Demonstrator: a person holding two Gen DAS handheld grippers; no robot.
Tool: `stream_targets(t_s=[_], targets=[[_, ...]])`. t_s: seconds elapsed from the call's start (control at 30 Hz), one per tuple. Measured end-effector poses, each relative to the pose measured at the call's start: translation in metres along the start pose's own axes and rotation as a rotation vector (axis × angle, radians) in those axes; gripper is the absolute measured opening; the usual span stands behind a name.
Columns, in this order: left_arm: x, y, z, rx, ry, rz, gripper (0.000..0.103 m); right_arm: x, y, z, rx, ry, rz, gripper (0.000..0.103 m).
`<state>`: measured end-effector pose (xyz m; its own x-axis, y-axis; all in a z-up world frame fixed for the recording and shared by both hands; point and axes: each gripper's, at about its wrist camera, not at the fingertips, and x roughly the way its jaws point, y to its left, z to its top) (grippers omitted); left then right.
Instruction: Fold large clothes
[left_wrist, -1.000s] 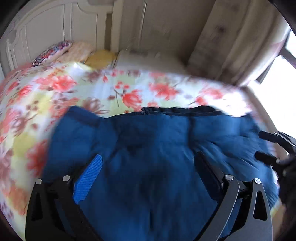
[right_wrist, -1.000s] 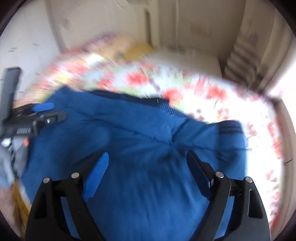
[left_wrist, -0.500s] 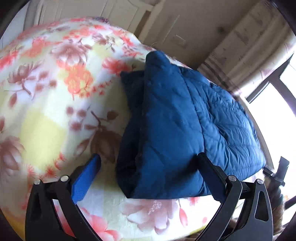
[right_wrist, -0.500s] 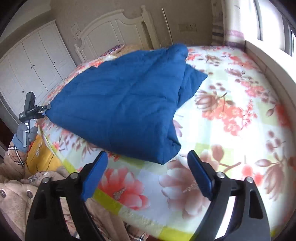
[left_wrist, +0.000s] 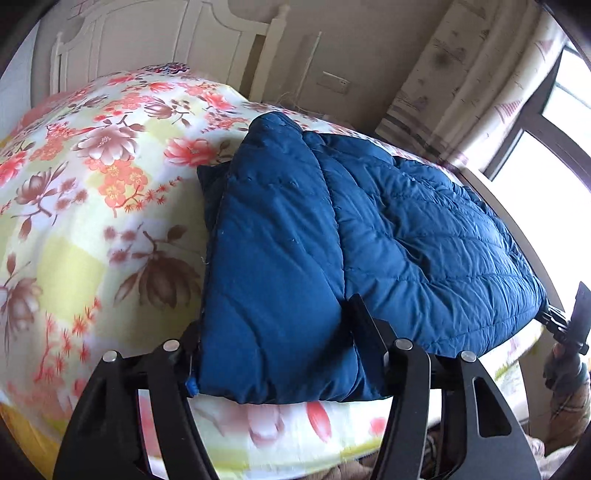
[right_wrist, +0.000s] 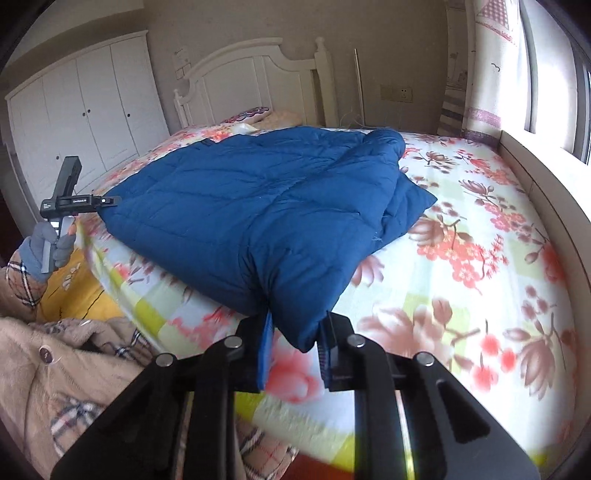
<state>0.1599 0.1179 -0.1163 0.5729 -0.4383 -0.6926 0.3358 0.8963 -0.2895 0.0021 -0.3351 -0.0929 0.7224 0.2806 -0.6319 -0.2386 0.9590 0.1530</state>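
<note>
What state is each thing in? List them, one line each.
blue quilted jacket: folded over, lying on the bed.
left gripper: closing on the jacket's near corner.
right gripper: closing, pinching the other near corner.
floral bedspread: spread flat.
wardrobe: doors shut.

Blue quilted jacket (right_wrist: 258, 206) lies folded, seemingly doubled, on bed.

A wide bed with a floral sheet of red and brown flowers (right_wrist: 480, 236) fills the lower right of the right view. Behind it, at upper centre, stands a white wooden headboard (right_wrist: 255, 85). A white wardrobe with panelled doors (right_wrist: 85, 110) is at upper left. The beige wall (right_wrist: 388, 44) carries a socket. Bright daylight enters through the window (right_wrist: 546, 74) at upper right, beside a pale patterned curtain (right_wrist: 487, 74).
</note>
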Motion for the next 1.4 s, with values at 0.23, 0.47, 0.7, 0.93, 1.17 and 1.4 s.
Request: stream_targets(t_s=[0.23,0.47,0.7,0.93,1.17,1.4], targets=[[-0.003,-0.001,-0.012,0.000,-0.011,0.001,0.065,-0.018,-0.007,-0.024,0.043,0.059,0.064,0.029],[-0.038,-0.002,0.032,-0.018,-0.189,0.171,0.094,-0.070,-0.020,0.034,0.040,-0.062,-0.142,0.056],[0.024,-0.079,0.145,0.071,-0.143,0.210,0.099,0.024,0.026,0.181,0.058,-0.148,-0.151,0.078],[0.142,-0.136,0.182,0.210,0.096,0.221,0.096,0.202,0.076,0.242,-0.076,0.145,-0.177,0.011],[0.218,-0.116,0.173,0.170,0.144,0.212,0.099,0.264,0.047,0.216,0.000,0.250,-0.129,0.009],[0.218,-0.109,0.168,0.149,0.122,0.169,0.099,0.259,0.045,0.212,0.024,0.211,-0.096,0.011]])
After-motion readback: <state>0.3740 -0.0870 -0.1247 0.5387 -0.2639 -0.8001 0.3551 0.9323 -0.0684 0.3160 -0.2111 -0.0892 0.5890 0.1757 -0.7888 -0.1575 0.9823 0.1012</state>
